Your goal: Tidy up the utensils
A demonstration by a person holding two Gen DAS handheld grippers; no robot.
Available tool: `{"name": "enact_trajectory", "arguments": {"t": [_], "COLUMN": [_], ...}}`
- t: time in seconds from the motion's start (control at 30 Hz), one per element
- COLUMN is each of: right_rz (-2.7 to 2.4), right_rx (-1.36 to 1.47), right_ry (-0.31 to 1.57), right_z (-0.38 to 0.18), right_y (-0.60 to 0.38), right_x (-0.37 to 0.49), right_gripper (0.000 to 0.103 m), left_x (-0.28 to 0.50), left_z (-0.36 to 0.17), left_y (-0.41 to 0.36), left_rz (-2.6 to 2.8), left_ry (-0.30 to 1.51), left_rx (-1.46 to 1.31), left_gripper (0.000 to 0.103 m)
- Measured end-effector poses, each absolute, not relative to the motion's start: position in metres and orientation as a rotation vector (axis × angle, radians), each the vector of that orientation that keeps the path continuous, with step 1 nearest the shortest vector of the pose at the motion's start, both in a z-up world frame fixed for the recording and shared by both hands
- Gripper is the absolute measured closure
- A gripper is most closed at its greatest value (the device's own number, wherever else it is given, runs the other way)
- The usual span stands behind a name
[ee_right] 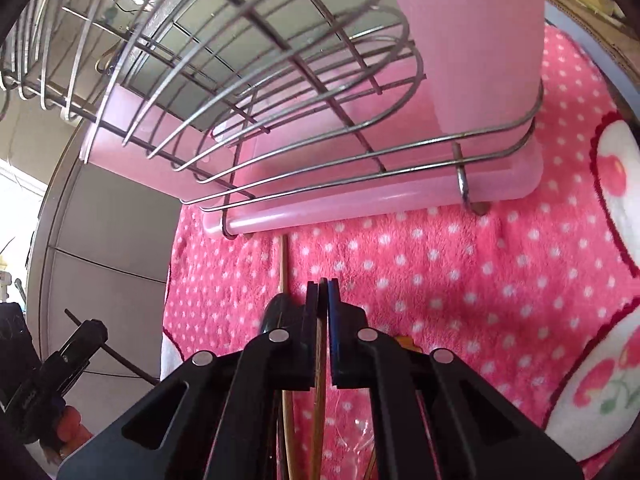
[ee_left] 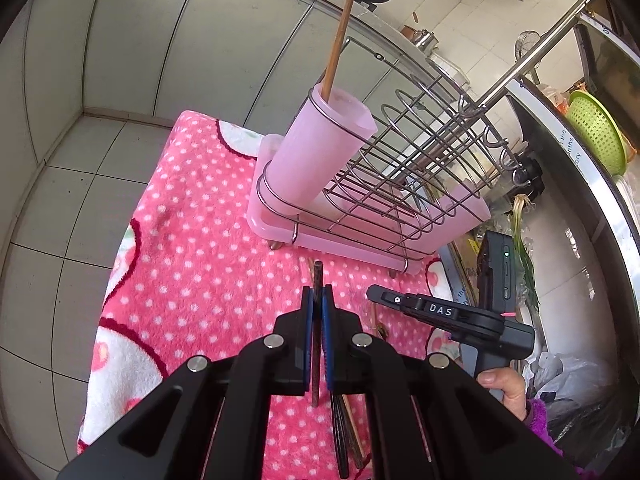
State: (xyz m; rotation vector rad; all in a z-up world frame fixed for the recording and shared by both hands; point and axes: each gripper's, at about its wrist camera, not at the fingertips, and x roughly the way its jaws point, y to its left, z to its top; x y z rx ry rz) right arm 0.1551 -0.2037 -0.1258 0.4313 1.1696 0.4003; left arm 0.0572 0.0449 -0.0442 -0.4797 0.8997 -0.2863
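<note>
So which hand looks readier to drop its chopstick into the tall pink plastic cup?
Probably the left gripper: it clamps a dark chopstick with the cup's open top ahead. The right gripper sits low beside the wire rack's base.

Two grippers [ee_left: 318, 294] each clamp one chopstick [ee_left: 317, 280], one wooden chopstick [ee_left: 340, 36] stands in the single pink holder [ee_left: 320, 148] on one wire rack [ee_left: 420, 152], several more lie on one cloth [ee_left: 200, 260].

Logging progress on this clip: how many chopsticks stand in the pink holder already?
1. A light wooden chopstick leans in the pink holder at the end of the wire rack. The holder's inside is hidden, so shorter ones could be missed.
</note>
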Motion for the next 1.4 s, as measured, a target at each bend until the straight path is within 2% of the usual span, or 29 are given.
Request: {"name": "enact_trajectory", "arguments": {"t": [0.27,0.73,1.13,1.4], "right_rz": [0.434,0.426,0.414,0.351], "right_rx": [0.451,0.425,0.366,0.284], "right_ry": [0.984,0.67,0.505,0.441], "right_z": [-0.073,0.036,0.135,0.175], "right_y": [-0.226,-0.273,-0.303,-0.311], "right_x": [0.125,0.09,0.092,0.098], "right_gripper": [0.098,0.098,0.098,0.098], "left_x": [0.048,0.036,0.044,0.054], "left_z": [-0.026,0.039,0.101,0.12], "left_y": [0.044,0.043,0.045,0.048], "left_rz": [-0.293,-0.268,-0.24,-0.232], "left_ry": [0.843,0.671,0.549,0.517], "left_rx": [-0.471,-0.407,-0.343,-0.343], "left_gripper": [0.099,0.099,0.099,0.099]}}
